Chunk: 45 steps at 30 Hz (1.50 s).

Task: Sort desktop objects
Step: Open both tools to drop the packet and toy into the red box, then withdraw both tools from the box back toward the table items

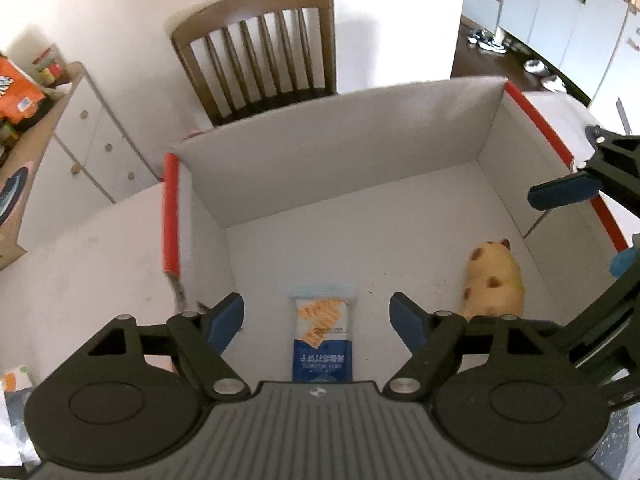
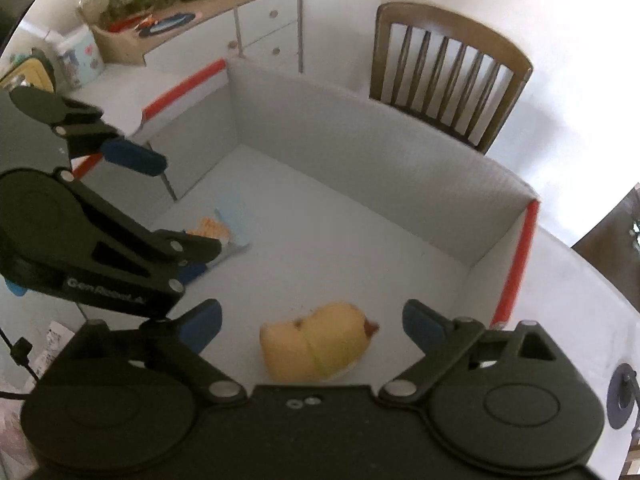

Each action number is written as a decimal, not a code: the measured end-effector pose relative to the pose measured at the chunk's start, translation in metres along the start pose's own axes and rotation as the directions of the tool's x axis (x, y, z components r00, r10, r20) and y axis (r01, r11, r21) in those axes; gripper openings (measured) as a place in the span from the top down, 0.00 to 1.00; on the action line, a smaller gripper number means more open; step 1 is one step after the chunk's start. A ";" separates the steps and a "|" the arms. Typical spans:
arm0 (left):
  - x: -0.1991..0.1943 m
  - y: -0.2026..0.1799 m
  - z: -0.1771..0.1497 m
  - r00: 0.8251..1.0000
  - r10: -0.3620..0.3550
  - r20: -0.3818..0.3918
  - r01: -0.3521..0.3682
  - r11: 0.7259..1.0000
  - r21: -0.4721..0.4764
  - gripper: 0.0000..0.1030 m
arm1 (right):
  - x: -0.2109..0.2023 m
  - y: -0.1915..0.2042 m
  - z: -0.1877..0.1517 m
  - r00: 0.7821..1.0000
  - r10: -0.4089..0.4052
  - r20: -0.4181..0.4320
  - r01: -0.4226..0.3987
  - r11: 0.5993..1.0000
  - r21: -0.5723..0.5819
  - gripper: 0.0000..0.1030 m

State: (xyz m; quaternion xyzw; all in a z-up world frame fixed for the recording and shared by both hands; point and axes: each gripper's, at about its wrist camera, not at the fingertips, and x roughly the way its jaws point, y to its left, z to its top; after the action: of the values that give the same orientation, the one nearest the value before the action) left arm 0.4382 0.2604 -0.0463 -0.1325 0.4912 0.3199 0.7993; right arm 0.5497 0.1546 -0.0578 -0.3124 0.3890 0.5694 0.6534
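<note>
A white cardboard box (image 1: 340, 148) (image 2: 360, 152) with red-edged flaps stands on the table. On its floor lie a blue-and-white snack packet (image 1: 323, 336) (image 2: 224, 232) and a yellow plush toy with brown spots (image 1: 494, 284) (image 2: 316, 340). My left gripper (image 1: 318, 316) hangs open above the packet, its blue pads apart on either side and not touching it. My right gripper (image 2: 312, 326) is open over the plush toy, with the toy lying loose below the spread fingers. Each gripper shows in the other's view: the right gripper (image 1: 576, 232), the left gripper (image 2: 160, 208).
A brown wooden chair (image 1: 264, 52) (image 2: 448, 76) stands behind the box. A white drawer cabinet (image 1: 80, 136) (image 2: 264, 28) with snacks and clutter on top is at the left. Papers (image 1: 12, 412) lie by the table's near left edge. Shoes (image 1: 488, 40) are on the far floor.
</note>
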 end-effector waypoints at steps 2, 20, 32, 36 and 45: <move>-0.008 0.002 0.001 1.000 -0.003 0.010 0.003 1.000 -0.014 0.20 | -0.008 0.000 -0.001 1.000 0.002 0.015 -0.002 1.000 0.003 0.05; -0.069 0.000 -0.018 0.996 0.011 0.085 -0.004 0.997 -0.076 0.14 | -0.085 0.018 -0.019 0.994 0.016 0.112 -0.020 0.999 0.035 0.01; -0.124 -0.007 -0.051 0.991 0.011 0.132 -0.001 0.997 -0.078 0.14 | -0.129 0.048 -0.042 0.988 -0.002 0.156 -0.004 0.999 0.035 0.01; -0.142 -0.007 -0.064 0.989 0.007 0.149 0.005 0.997 -0.077 0.14 | -0.143 0.059 -0.051 0.986 -0.017 0.168 0.010 0.999 0.042 0.01; -0.175 -0.007 -0.097 0.983 -0.027 0.180 0.039 0.997 -0.065 0.14 | -0.171 0.079 -0.073 0.979 -0.043 0.198 0.027 0.996 0.082 0.01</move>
State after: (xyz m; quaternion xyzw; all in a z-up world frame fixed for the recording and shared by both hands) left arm 0.3198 0.1374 0.0589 -0.1386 0.4038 0.3338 0.8404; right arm 0.4520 0.0192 0.0566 -0.2344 0.3379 0.5704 0.7110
